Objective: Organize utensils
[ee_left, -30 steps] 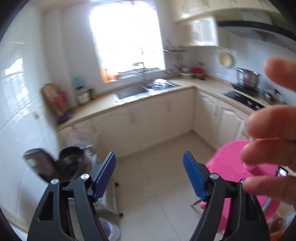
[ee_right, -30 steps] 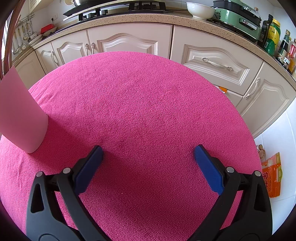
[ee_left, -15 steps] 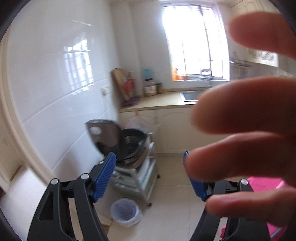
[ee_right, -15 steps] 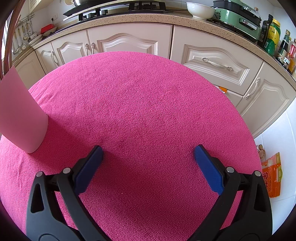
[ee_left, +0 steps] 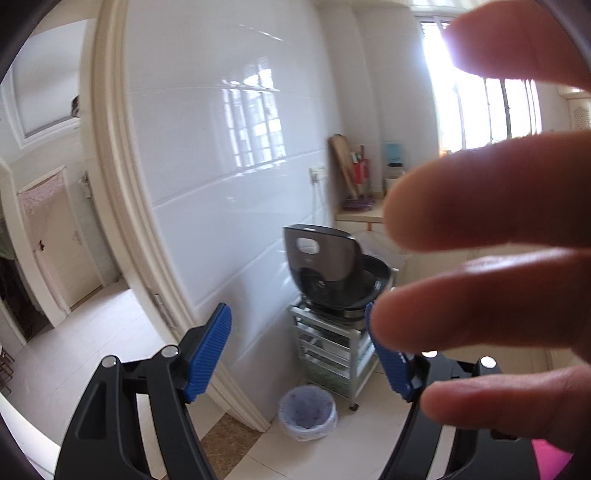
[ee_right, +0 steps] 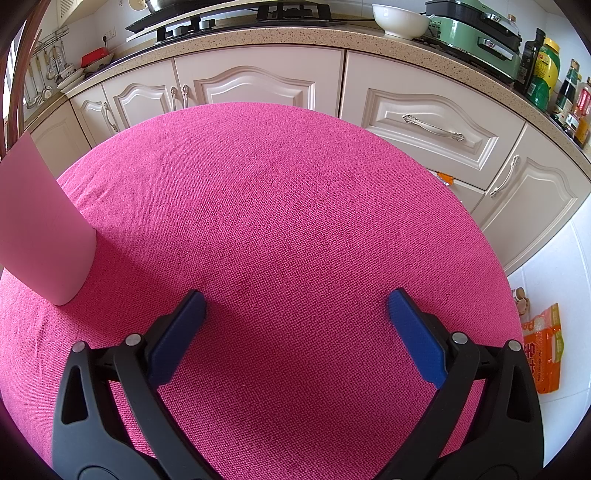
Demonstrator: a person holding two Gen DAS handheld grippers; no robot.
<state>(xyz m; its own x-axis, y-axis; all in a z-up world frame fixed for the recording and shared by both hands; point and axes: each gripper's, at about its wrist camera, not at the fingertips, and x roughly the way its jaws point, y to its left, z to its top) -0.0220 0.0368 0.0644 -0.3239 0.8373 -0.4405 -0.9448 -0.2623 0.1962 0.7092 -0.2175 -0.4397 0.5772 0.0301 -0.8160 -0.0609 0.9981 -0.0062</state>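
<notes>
My right gripper [ee_right: 297,306] rests open just above a round table covered in pink cloth [ee_right: 295,192], nothing between its blue pads. A pale pink container [ee_right: 40,225] stands on the cloth at the left edge, apart from the gripper. No utensils lie on the cloth in this view. My left gripper [ee_left: 299,332] is open and held in the air, pointing at a white tiled wall. A person's hand [ee_left: 498,258] is close to the lens and covers the right half of that view, hiding part of the right finger.
Cream cabinets [ee_right: 428,122] and a counter with a stove, a white bowl [ee_right: 400,20] and bottles curve behind the table. Hanging ladles [ee_right: 37,77] show at far left. An orange bag [ee_right: 543,347] lies on the floor. A cart with a cooker [ee_left: 332,277], a bin [ee_left: 308,411] and a doorway are beyond the left gripper.
The left gripper has swung left, from the sink and window toward the tiled wall and doorway. The hand has moved closer over its lens. The right gripper has not moved.
</notes>
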